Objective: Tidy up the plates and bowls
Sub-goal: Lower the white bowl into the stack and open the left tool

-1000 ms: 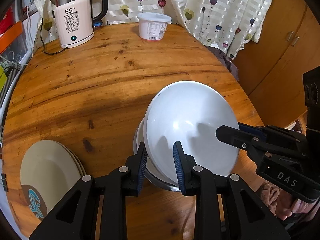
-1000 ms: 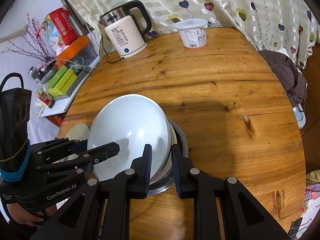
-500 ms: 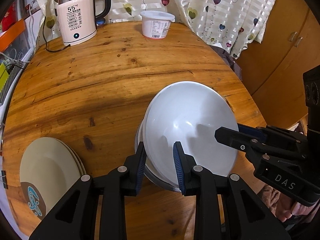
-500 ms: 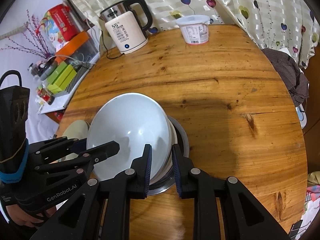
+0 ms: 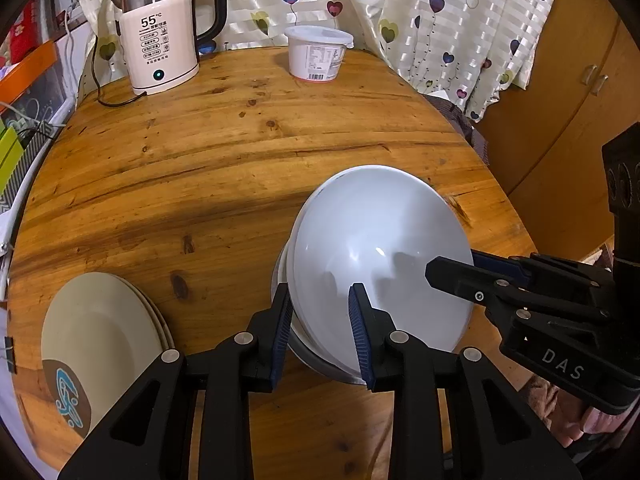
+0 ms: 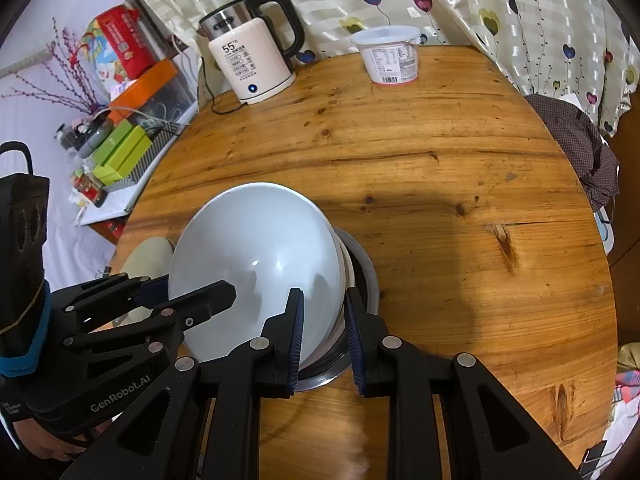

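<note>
Little has shifted over the last second: both grippers have stayed clamped on the white bowl (image 5: 376, 256), which remains tilted over the stack of bowls (image 5: 320, 364), while the left camera's view has slid slightly so the kettle (image 5: 160, 40) sits a bit further right in frame. Left gripper (image 5: 320, 332) has its blue pads narrowed on the bowl's near left rim, one finger inside and one outside. Right gripper (image 6: 322, 332) pinches the opposite rim the same way. Under the white bowl a second white bowl and a metal bowl (image 6: 360, 272) nest on the round wooden table (image 6: 440, 160). Cream plates (image 5: 96, 344) lie stacked near the table's left edge, well apart from the bowls. At the far edge stand the kettle and a lidded plastic tub (image 5: 318, 54), apart from each other.
</note>
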### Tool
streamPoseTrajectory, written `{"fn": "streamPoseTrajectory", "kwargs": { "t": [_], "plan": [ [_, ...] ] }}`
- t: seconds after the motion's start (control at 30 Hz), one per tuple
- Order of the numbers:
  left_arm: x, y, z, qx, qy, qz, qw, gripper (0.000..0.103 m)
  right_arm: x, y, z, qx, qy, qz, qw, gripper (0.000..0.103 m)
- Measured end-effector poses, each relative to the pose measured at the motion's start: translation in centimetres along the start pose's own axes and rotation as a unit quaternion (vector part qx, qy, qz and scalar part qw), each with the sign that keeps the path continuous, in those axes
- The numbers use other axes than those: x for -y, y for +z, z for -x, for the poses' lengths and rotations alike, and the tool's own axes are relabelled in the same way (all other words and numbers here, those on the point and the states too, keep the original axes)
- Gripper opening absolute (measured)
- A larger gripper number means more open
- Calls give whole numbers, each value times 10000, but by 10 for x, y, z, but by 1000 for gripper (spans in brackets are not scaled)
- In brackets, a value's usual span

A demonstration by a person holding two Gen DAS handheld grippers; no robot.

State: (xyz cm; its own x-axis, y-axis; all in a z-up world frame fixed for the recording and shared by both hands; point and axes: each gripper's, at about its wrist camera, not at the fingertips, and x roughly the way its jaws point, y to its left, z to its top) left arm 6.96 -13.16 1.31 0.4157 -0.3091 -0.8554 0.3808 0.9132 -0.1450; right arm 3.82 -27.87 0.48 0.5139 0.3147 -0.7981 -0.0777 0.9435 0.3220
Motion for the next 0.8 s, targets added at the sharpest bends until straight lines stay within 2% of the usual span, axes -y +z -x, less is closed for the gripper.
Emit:
{"fn": "streamPoseTrajectory", "kwargs": {
  "t": [0.43, 0.8],
  "plan": [
    [-2, -4, 3, 149, -96, 118, 9998, 41, -1, 1, -2, 20, -126, 101, 9999, 25],
    [-5, -6, 8, 359, -145, 127, 9992, 41, 0, 1, -1, 94, -147, 181, 9997, 26]
  ]
}}
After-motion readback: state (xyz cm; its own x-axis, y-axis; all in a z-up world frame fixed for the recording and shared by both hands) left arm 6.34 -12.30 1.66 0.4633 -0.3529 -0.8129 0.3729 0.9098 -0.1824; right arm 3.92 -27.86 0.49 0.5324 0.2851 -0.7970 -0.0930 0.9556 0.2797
